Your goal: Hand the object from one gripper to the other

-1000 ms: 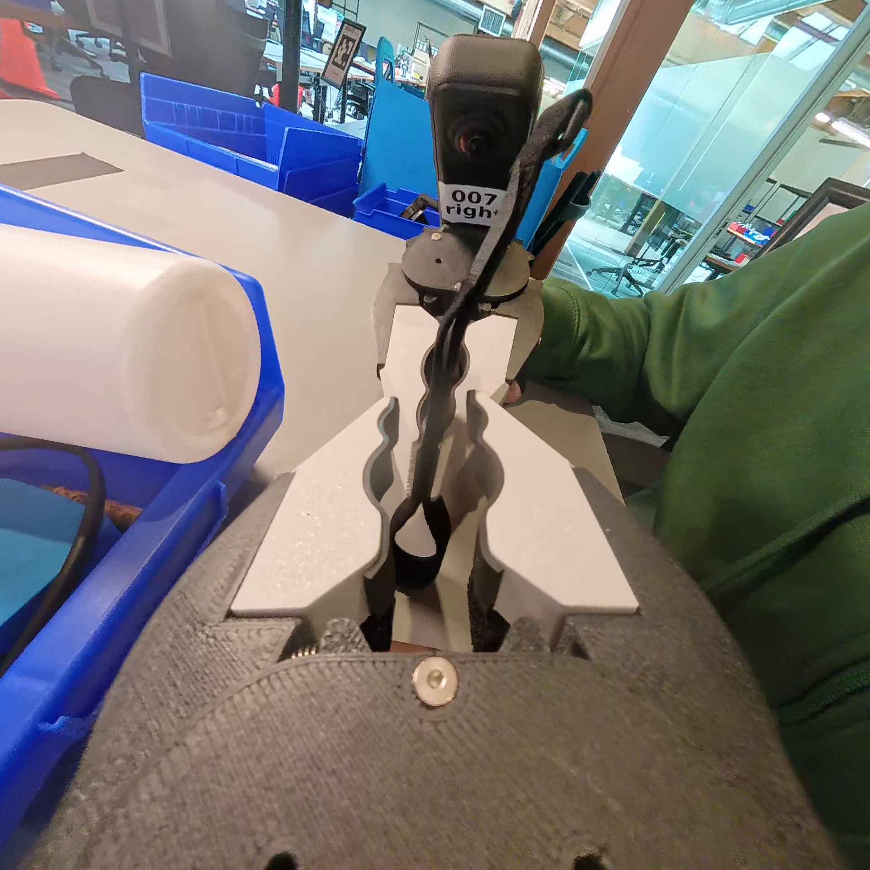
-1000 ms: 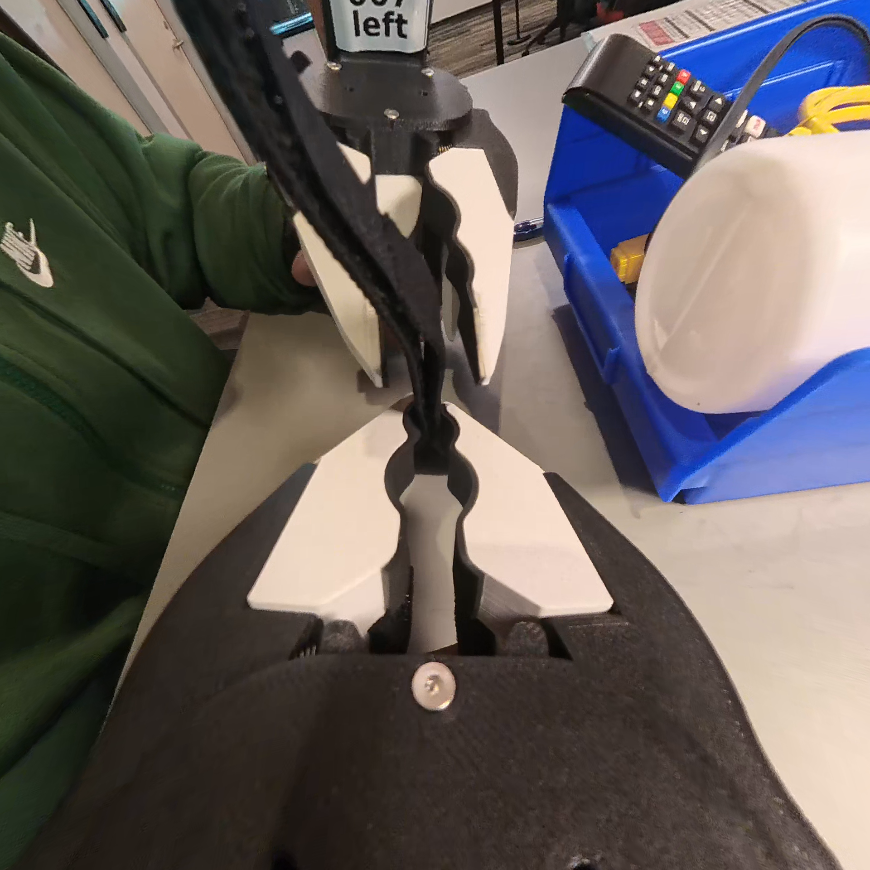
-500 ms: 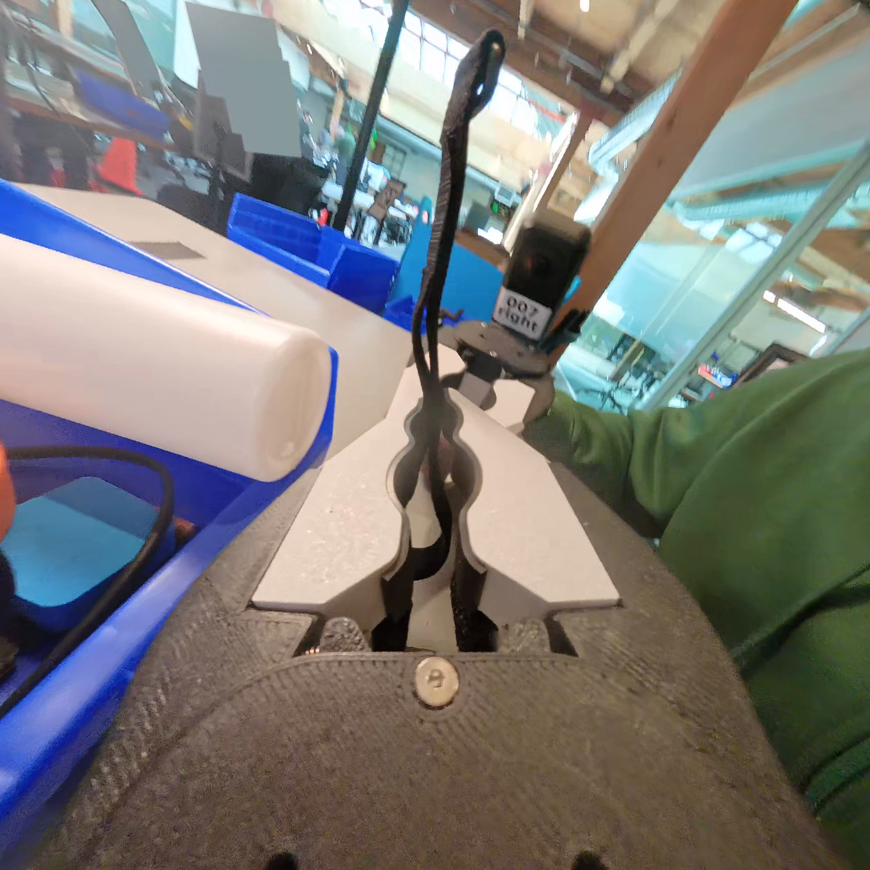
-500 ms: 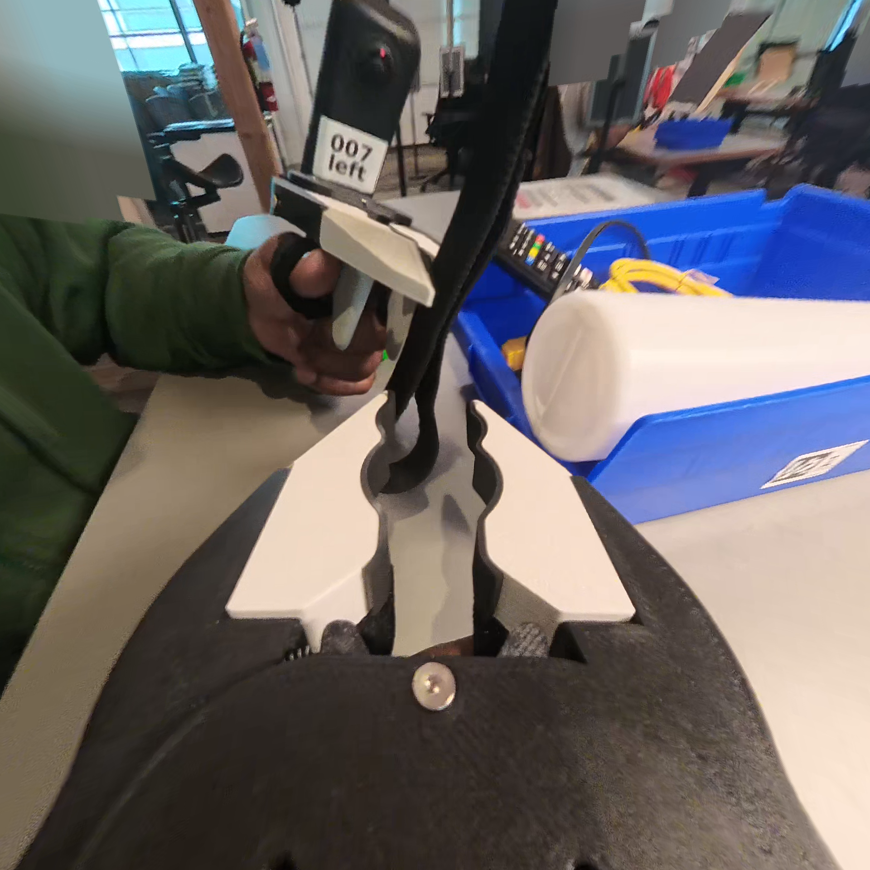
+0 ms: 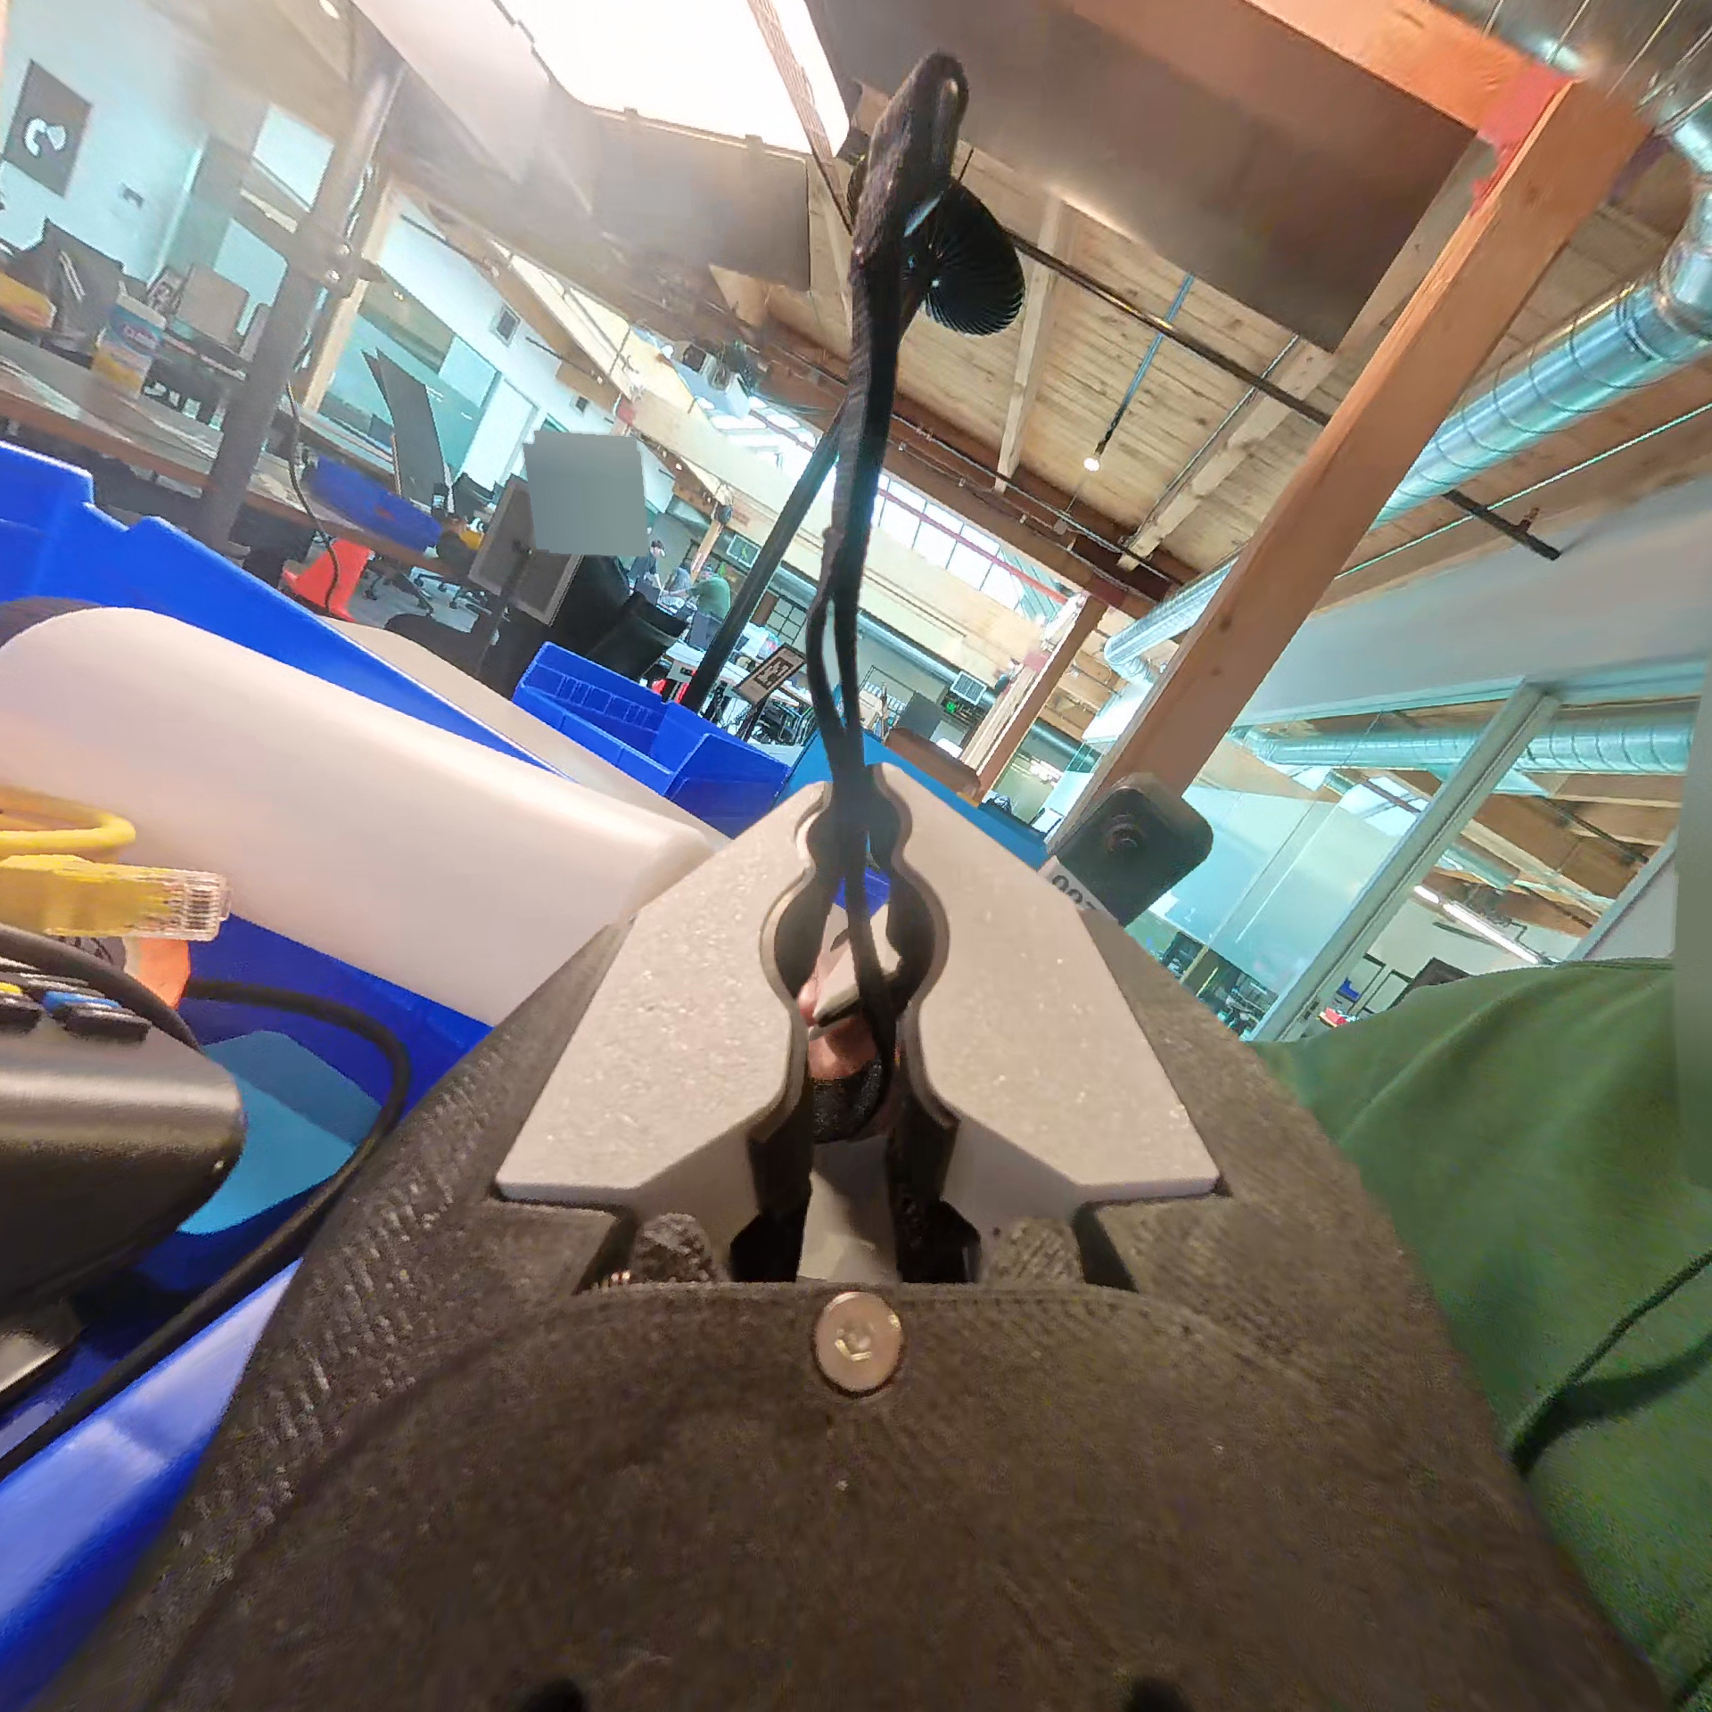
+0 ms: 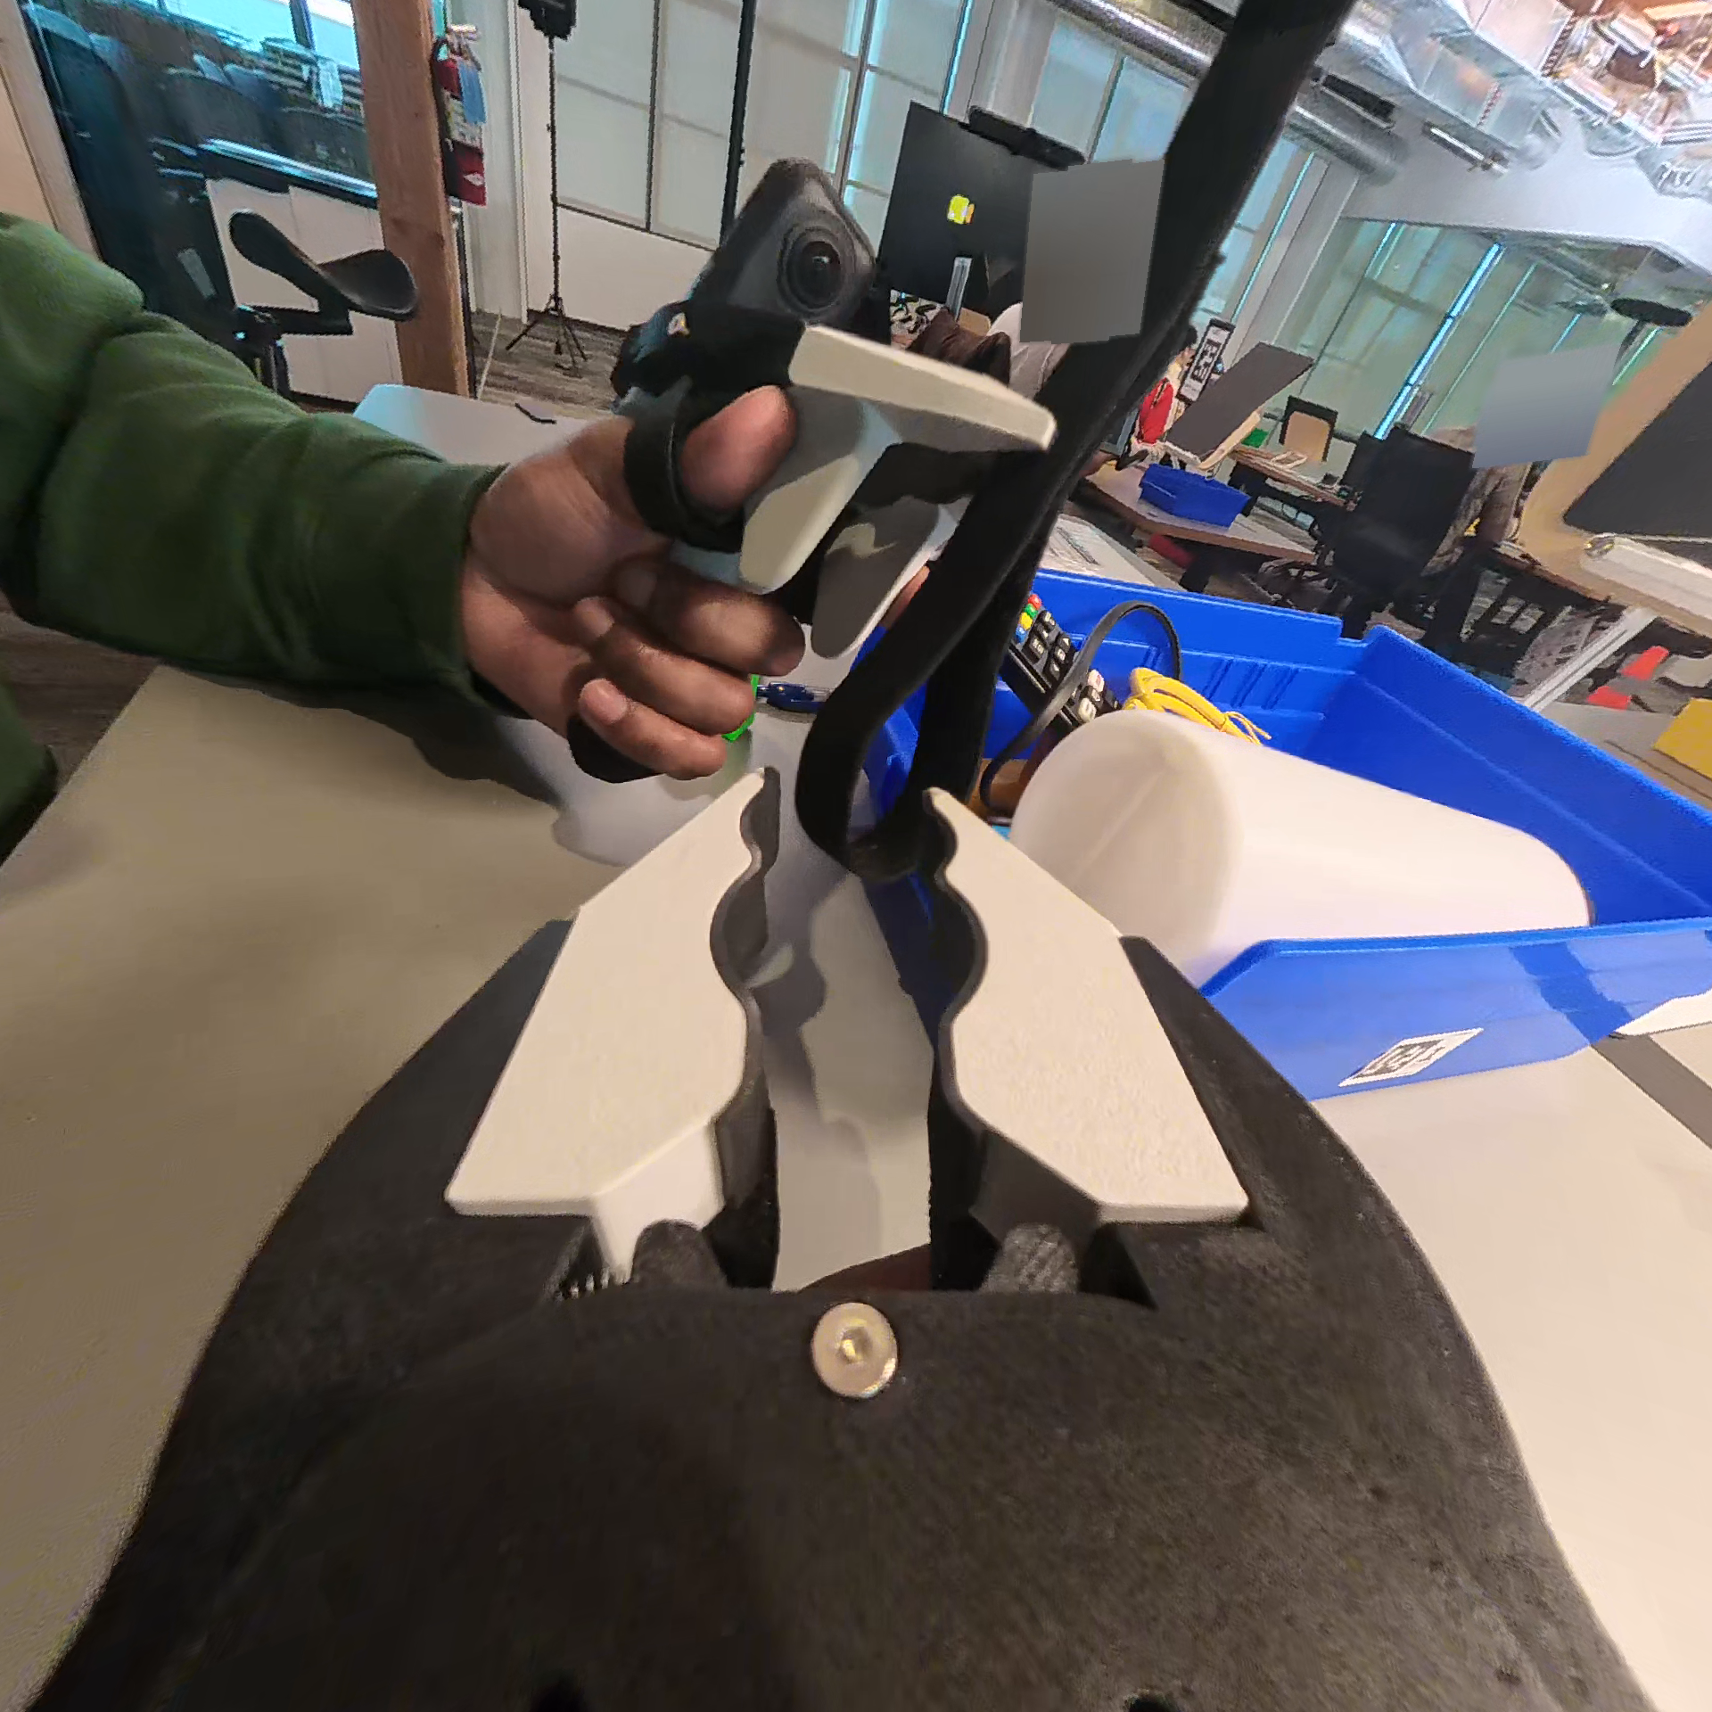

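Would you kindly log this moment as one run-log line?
left gripper: shut on black strap | right gripper: open, strap's lower loop at its fingertips | handover: strap with left

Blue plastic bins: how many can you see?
3 at least: a big blue plastic bin holding the white plastic cylinder, two farther back. More may be hidden.

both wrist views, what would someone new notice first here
The long black fabric strap stands out first, rising straight up from the closed tips of the left hand-held gripper toward the ceiling. In the right wrist view its lower loop hangs between the open fingers of the right hand-held gripper. Beside them, a fat white plastic cylinder lies in a blue plastic bin.
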`<action>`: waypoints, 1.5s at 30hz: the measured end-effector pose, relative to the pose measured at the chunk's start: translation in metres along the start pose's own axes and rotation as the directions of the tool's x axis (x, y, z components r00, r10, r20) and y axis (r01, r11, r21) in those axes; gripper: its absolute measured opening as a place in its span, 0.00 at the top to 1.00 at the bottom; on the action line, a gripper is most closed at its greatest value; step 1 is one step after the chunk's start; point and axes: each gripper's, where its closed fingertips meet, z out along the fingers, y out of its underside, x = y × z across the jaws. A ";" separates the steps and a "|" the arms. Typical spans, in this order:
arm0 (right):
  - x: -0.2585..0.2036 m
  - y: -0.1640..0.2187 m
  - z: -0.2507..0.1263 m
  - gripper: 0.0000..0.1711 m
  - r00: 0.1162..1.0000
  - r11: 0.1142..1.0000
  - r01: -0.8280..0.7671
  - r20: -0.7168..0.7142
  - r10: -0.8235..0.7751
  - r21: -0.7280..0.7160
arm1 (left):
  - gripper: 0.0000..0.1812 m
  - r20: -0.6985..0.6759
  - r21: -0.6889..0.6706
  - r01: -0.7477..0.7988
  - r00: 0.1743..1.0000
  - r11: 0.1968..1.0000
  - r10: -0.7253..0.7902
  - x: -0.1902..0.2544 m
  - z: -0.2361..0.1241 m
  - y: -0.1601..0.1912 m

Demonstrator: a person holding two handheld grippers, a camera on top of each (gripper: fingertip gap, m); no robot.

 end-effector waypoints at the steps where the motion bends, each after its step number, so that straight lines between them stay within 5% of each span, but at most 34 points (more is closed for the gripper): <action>1: -0.001 0.001 0.001 0.83 1.000 1.000 0.008 0.000 -0.008 -0.004 | 0.97 -0.005 0.002 0.003 1.000 1.000 -0.003 0.001 0.000 0.000; 8: -0.006 0.005 0.003 0.98 0.999 0.999 0.039 0.007 -0.039 -0.018 | 0.96 -0.026 -0.008 0.049 0.998 0.999 -0.049 0.001 0.002 0.005; 16: 0.001 -0.013 -0.004 0.99 1.000 0.997 -0.004 -0.011 0.005 0.072 | 0.83 0.004 -0.077 0.066 0.998 0.995 -0.066 -0.005 0.007 0.019; 24: 0.014 -0.024 -0.012 0.98 0.997 0.989 -0.060 -0.042 0.066 0.137 | 0.83 -0.027 -0.201 0.066 0.997 0.977 -0.073 0.002 0.012 0.042; 45: 0.007 -0.017 -0.009 0.98 0.999 0.995 -0.019 -0.029 0.022 0.096 | 0.85 -0.119 -0.252 0.080 0.987 0.964 -0.113 0.020 0.013 0.049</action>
